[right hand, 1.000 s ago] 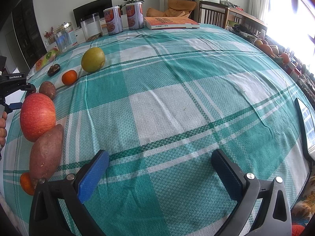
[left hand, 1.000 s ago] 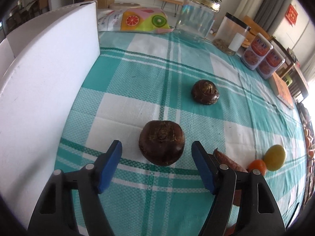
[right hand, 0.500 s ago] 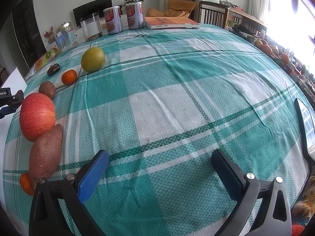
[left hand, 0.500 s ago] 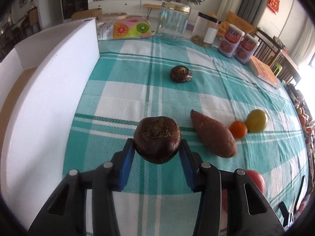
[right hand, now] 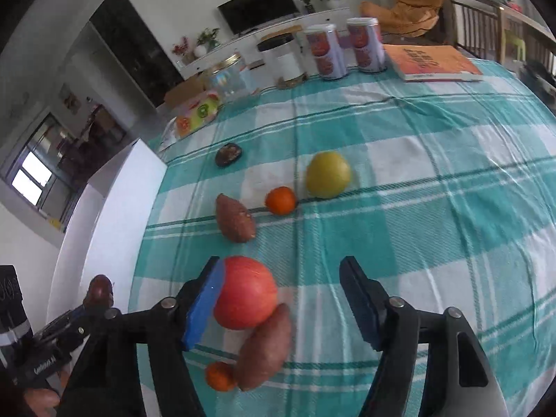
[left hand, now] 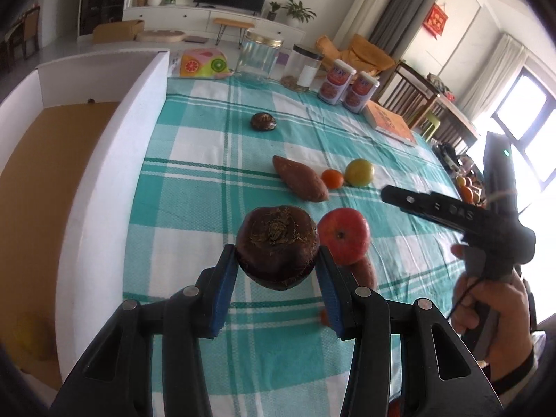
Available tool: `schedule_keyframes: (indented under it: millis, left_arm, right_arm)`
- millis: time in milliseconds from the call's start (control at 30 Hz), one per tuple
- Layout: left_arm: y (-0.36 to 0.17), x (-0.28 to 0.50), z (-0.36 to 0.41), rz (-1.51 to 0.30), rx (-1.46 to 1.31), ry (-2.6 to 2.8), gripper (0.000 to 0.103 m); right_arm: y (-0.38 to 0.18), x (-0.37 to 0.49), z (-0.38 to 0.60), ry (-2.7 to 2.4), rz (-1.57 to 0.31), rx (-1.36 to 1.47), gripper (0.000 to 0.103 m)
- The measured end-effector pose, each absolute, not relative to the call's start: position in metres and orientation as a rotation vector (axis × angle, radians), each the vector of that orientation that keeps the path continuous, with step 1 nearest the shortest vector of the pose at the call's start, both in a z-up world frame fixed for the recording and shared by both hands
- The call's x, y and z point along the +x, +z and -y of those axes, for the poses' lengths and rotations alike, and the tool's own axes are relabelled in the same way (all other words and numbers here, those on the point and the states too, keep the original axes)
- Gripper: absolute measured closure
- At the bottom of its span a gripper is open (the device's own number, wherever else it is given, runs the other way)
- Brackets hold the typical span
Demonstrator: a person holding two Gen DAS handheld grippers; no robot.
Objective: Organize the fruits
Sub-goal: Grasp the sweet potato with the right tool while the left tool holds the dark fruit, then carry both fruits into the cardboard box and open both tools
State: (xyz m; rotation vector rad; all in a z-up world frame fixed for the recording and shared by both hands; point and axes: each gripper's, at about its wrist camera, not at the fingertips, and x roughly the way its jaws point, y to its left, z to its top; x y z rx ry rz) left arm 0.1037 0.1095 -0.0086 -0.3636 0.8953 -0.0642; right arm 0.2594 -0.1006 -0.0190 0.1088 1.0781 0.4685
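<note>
My left gripper (left hand: 277, 266) is shut on a dark brown round fruit (left hand: 277, 246) and holds it above the checked tablecloth, beside a white foam box (left hand: 104, 180). My right gripper (right hand: 279, 299) is open above the table; a red apple (right hand: 246, 297) sits by its left finger, apart from the right one. The apple also shows in the left wrist view (left hand: 344, 231). A sweet potato (right hand: 264, 345) and a small orange (right hand: 220, 376) lie just below the apple. Farther off lie another sweet potato (right hand: 234, 218), an orange (right hand: 280, 200), a yellow-green fruit (right hand: 328, 174) and a second dark fruit (right hand: 228, 154).
The foam box runs along the table's left edge, with a brown floor (left hand: 38, 180) and a yellow fruit (left hand: 29, 337) inside. At the table's back stand glass jars (left hand: 259, 56), two cans (left hand: 345, 85), a book (left hand: 389, 122) and a fruit-print bag (left hand: 203, 64).
My left gripper closed on the dark fruit and lifted it up and back. My right gripper swung left across the table, so the apple now sits between its open fingers.
</note>
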Motion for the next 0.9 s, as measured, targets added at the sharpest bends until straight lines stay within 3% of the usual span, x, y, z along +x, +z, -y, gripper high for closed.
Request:
schedule_keyframes:
  millis: [167,333,400,533,700,900]
  left_arm:
    - [0.011,0.078,-0.12,-0.86,-0.371,-0.082,0.056]
    - [0.027,0.058,-0.134,-0.842,-0.355,-0.09,0.056]
    - [0.031,0.052,-0.143,-0.831,-0.353,-0.081,0.056]
    - [0.035,0.043,-0.166,-0.821,-0.378,-0.055,0.056]
    - [0.04,0.029,-0.211,-0.796,-0.384,0.056,0.056]
    - [0.012,0.02,-0.276,-0.851,-0.37,0.284,0.056]
  right_arm:
    - [-0.051,0.304,0.003,0.479,-1.191,-0.203,0.043]
    - [-0.088,0.321,-0.033,0.405,-1.251,-0.475,0.052]
    - [-0.095,0.325,-0.029,0.382,-1.278,-0.504,0.061]
    - [-0.088,0.329,-0.003,0.401,-1.295,-0.336,0.062]
    - [-0.037,0.303,0.014,0.565,-1.219,0.081,0.062]
    - [0.008,0.218,-0.085,0.969,-1.196,0.285,0.062]
